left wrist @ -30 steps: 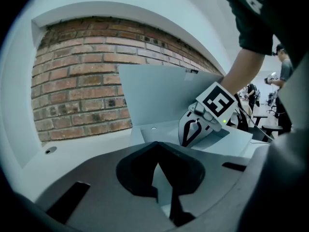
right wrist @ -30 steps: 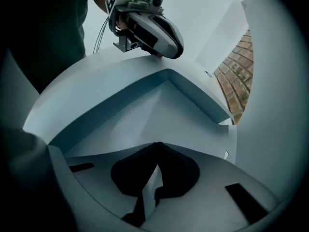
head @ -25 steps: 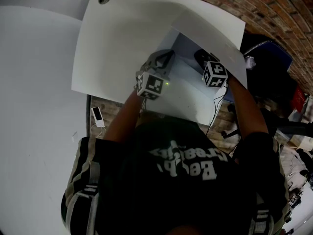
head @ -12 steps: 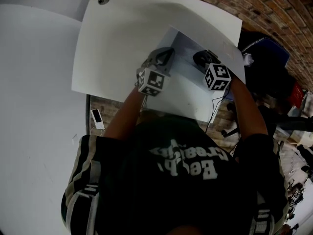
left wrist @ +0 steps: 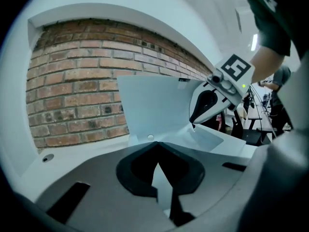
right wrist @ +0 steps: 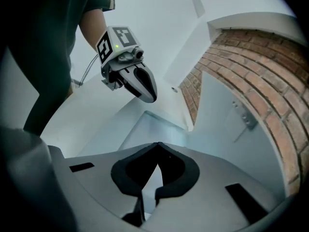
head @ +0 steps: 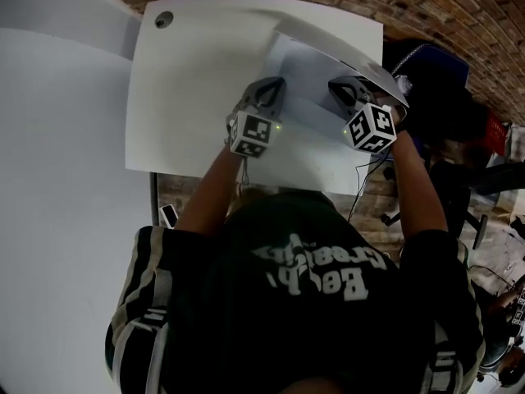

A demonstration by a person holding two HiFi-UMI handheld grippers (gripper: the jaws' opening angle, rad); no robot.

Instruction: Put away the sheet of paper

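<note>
A white folder lies on the table [head: 197, 80]. Its cover [head: 344, 52] is lifted on the right and stands up steeply, showing a pale sheet inside [head: 303, 80]. My right gripper [head: 340, 87] is shut on the cover's edge; the left gripper view shows its tips [left wrist: 195, 123] at the raised cover [left wrist: 149, 105]. In the right gripper view the cover [right wrist: 227, 124] rises at the right with a small metal fitting [right wrist: 244, 117] on it. My left gripper [head: 271, 87] rests low on the folder's left part, jaws together [left wrist: 157, 145]. Whether it pinches anything is hidden.
A round cable hole [head: 164, 19] sits in the table's far left corner. A brick wall [head: 426, 6] runs behind the table. A dark chair or bag [head: 435, 80] stands off the right edge. A phone [head: 168, 216] lies on the floor by the near edge.
My right gripper has risen with the cover, which now stands steeper and higher. The left gripper has stayed in place on the folder.
</note>
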